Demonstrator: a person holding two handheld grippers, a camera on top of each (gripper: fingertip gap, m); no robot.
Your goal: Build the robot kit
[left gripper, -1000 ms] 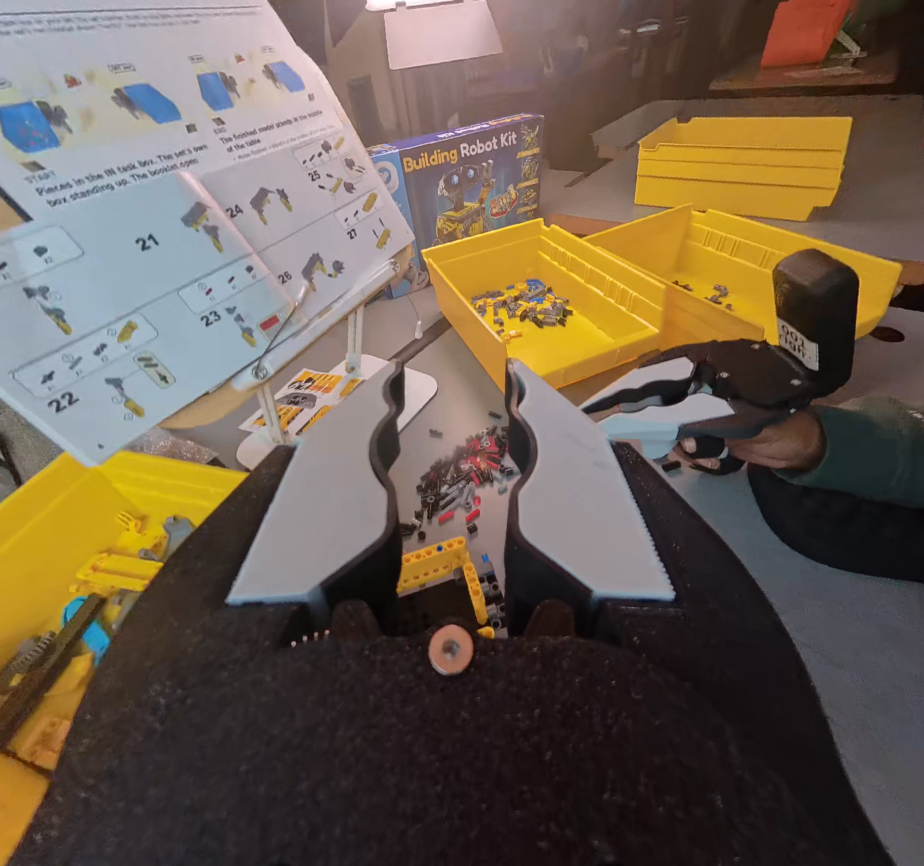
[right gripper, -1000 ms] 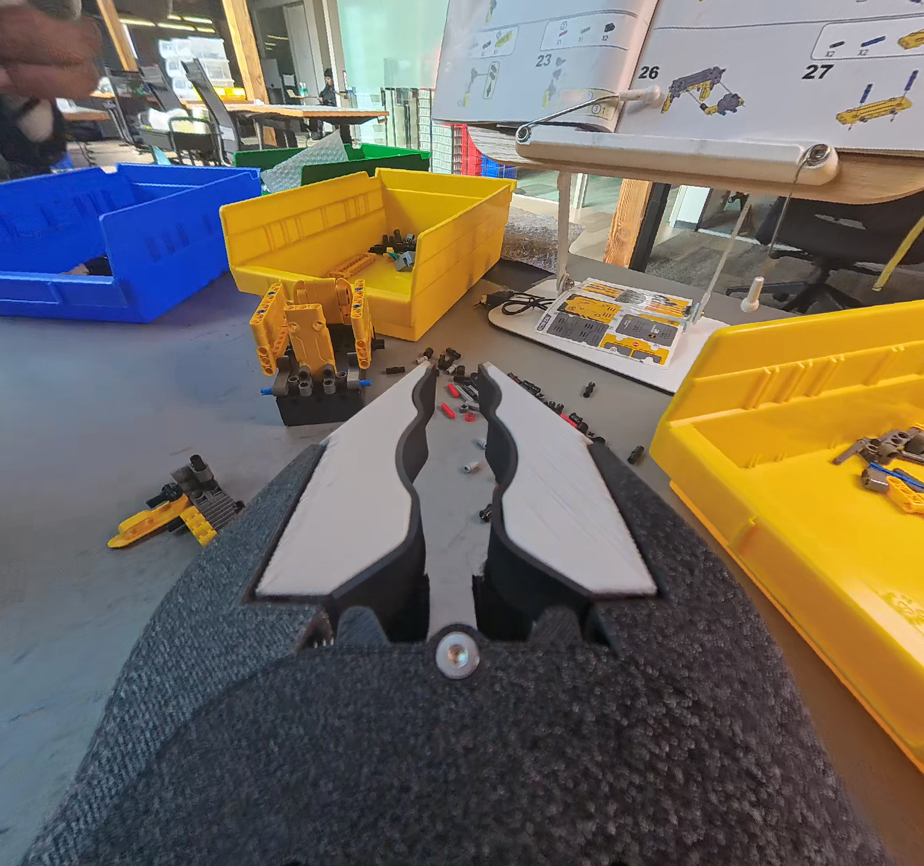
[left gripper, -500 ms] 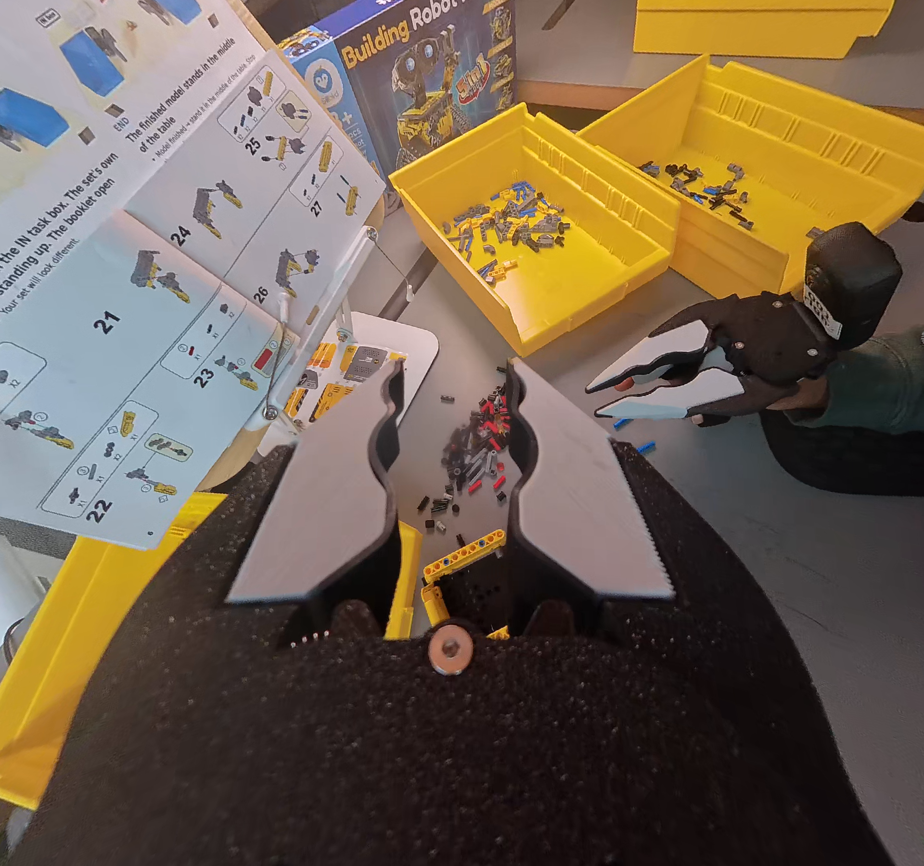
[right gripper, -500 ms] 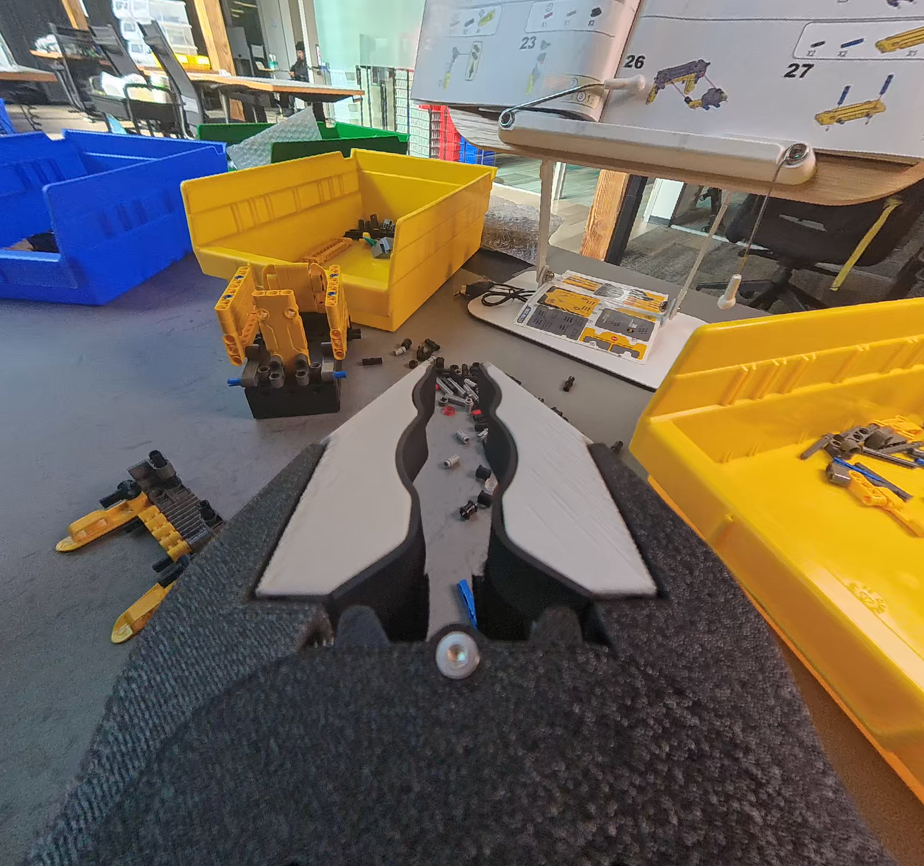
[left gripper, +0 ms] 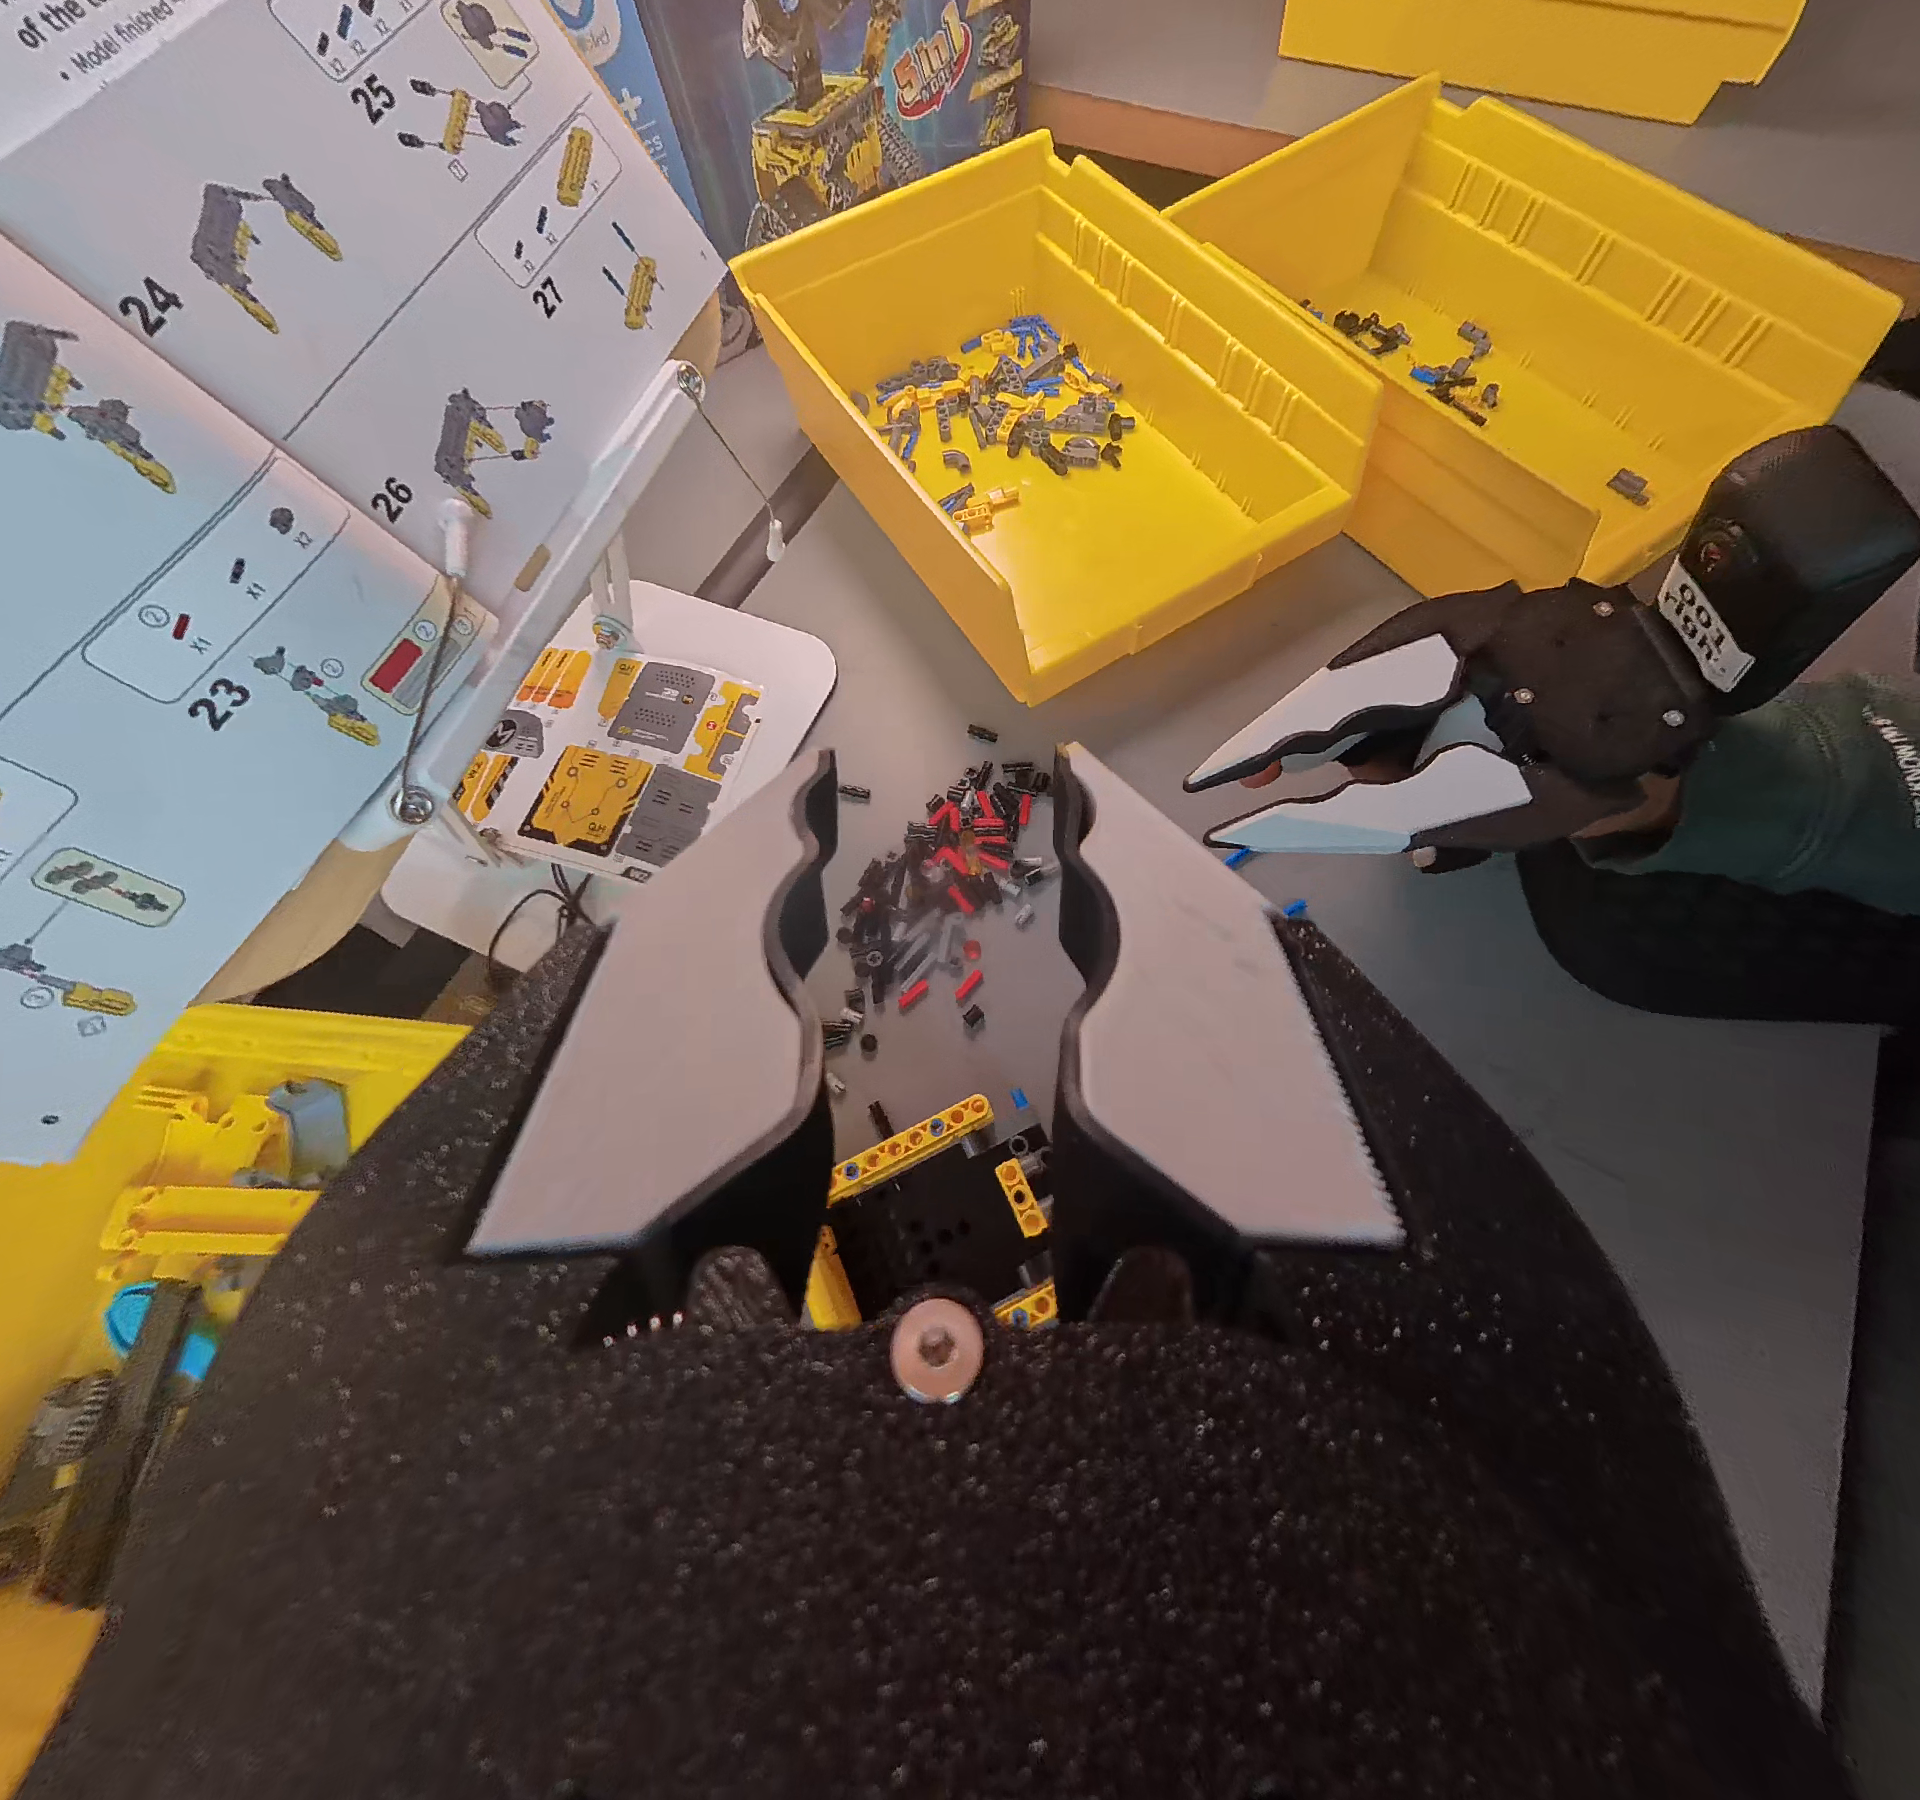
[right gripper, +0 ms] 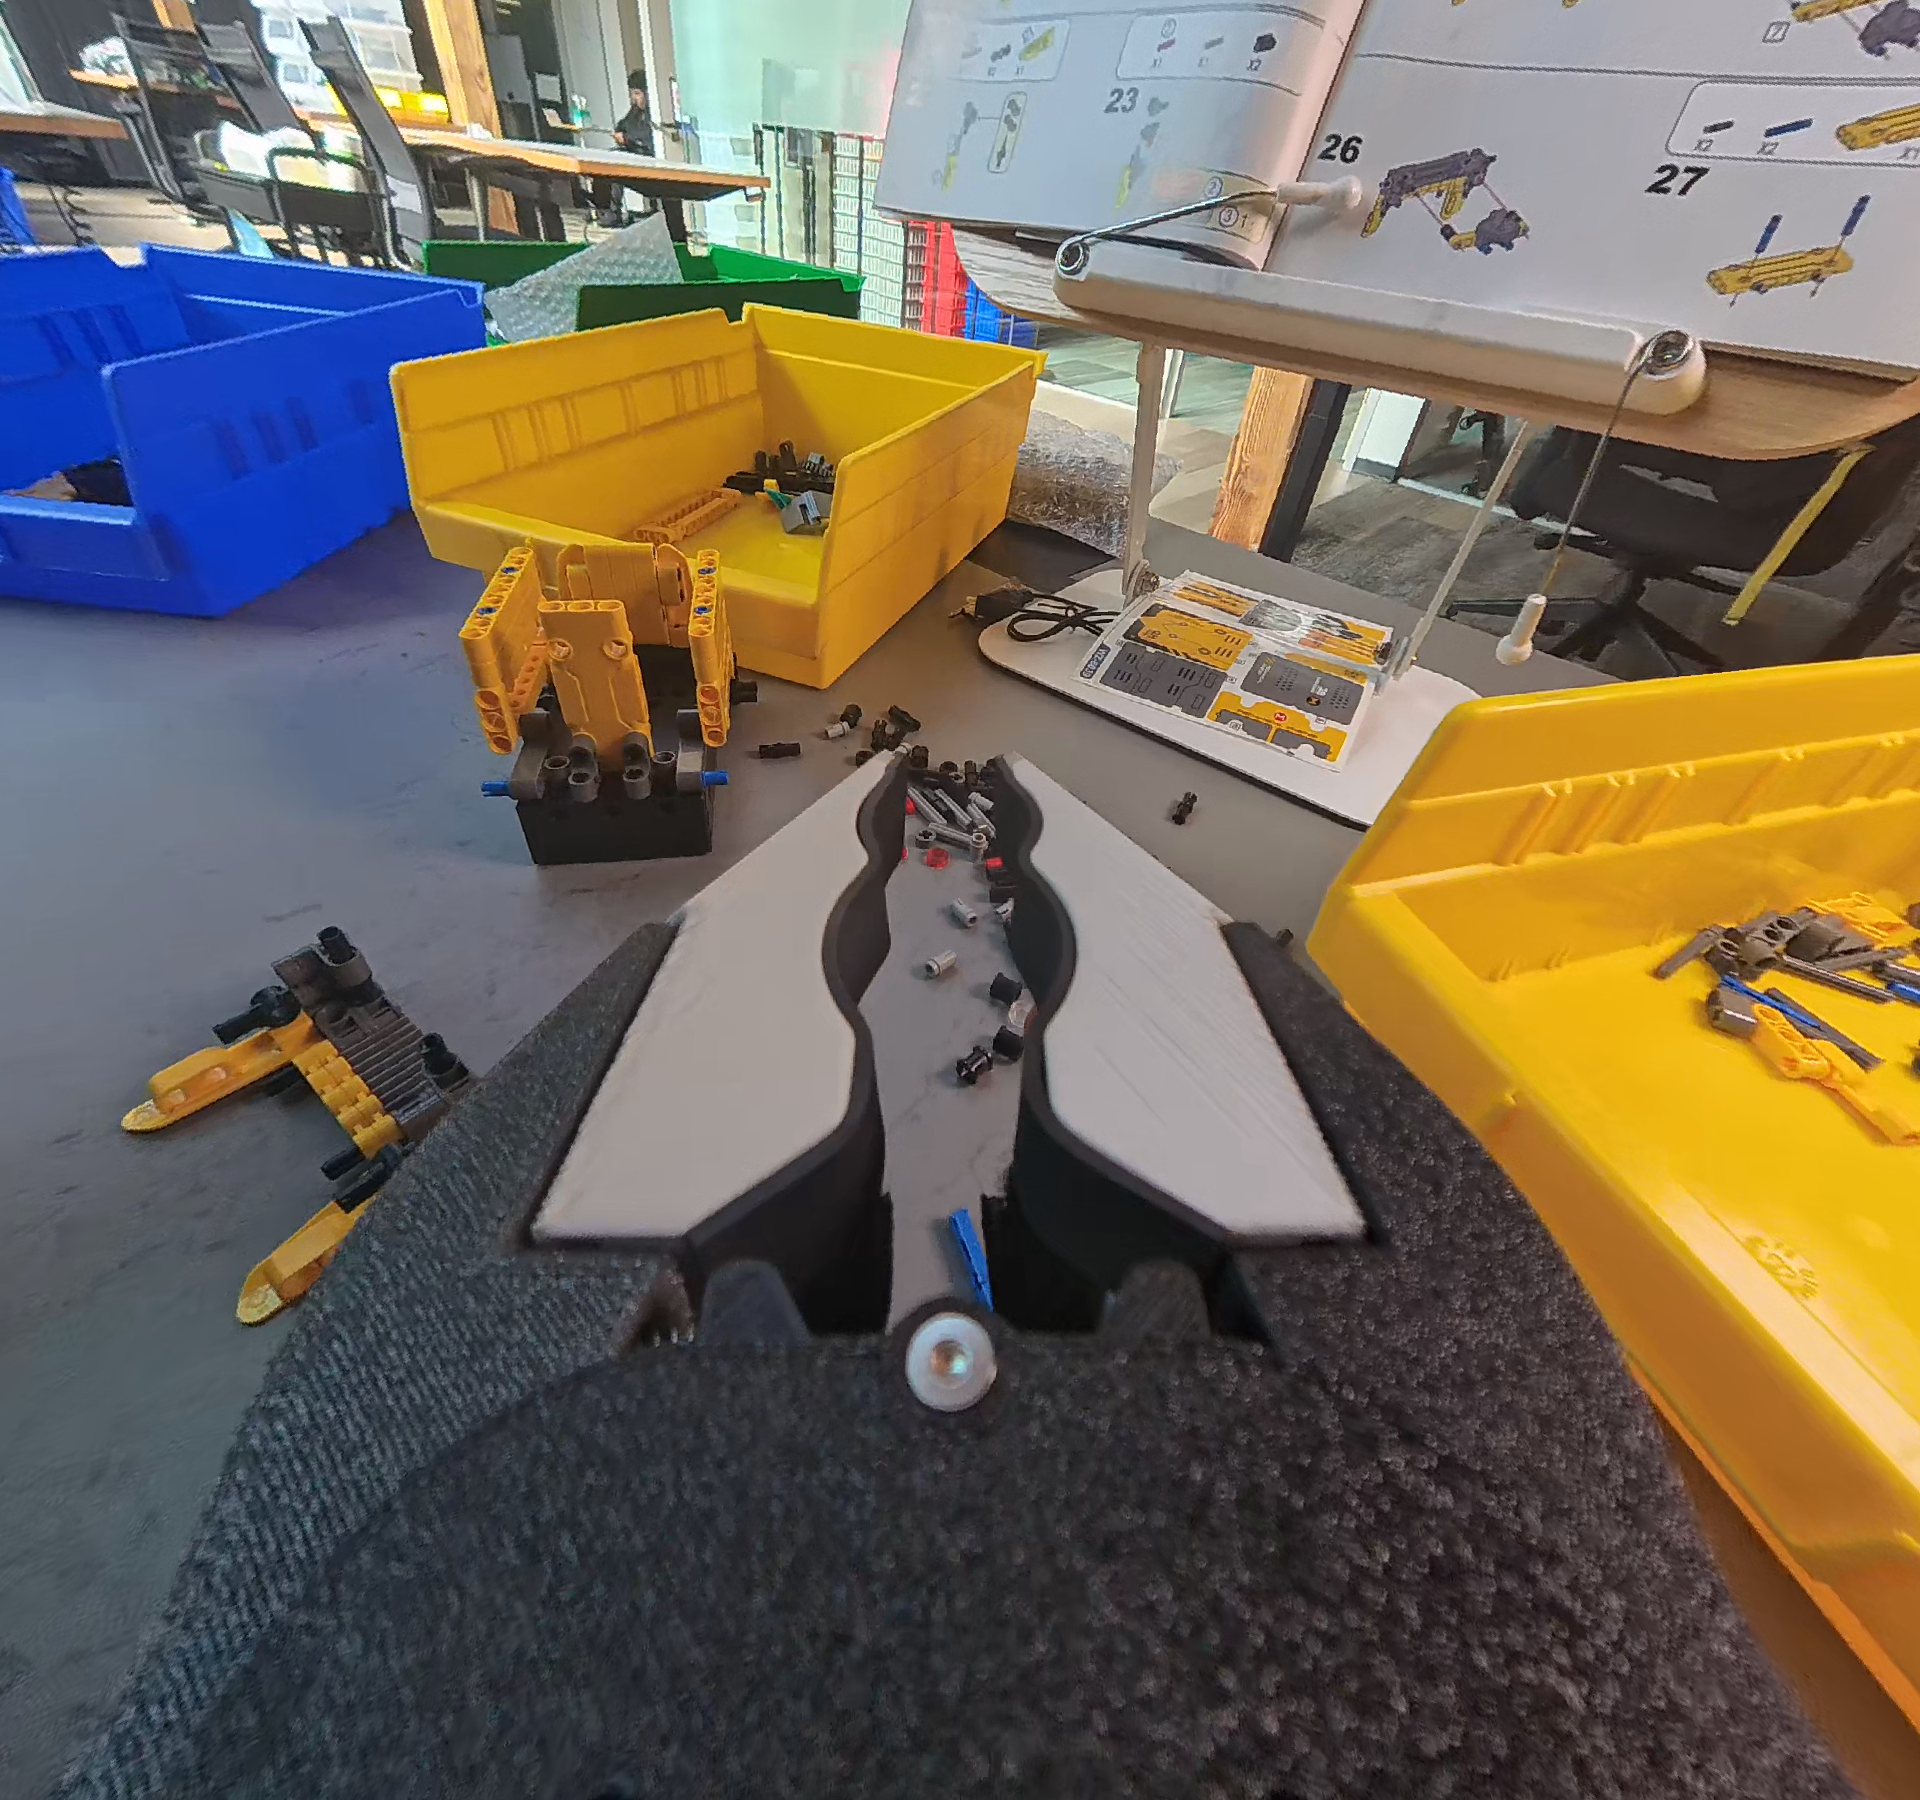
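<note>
Your left gripper (left gripper: 943,784) hangs above the grey table (left gripper: 1558,1179) with its fingers spread wide and nothing between them. Right under it lies a pile of tiny black, red and grey pins (left gripper: 940,893). Closer to you, low between the fingers, sits a yellow and black block model (left gripper: 935,1189).

Your right gripper (right gripper: 948,768) is low over the table, its fingers a small way apart, and it holds nothing. Its tips are at the same pile of pins (right gripper: 961,841), which you see between them. A little blue pin (right gripper: 968,1257) lies on the table near the base of the fingers.

Left of the right gripper stands the block model (right gripper: 608,701), and a smaller yellow and grey piece (right gripper: 312,1075) lies well apart from it. A yellow bin (right gripper: 717,472) with a few parts sits behind the model. Another yellow bin (right gripper: 1558,1075) is just beside the right gripper. An open instruction book (left gripper: 260,379) rests on a white stand (right gripper: 1351,348) over the table.
</note>
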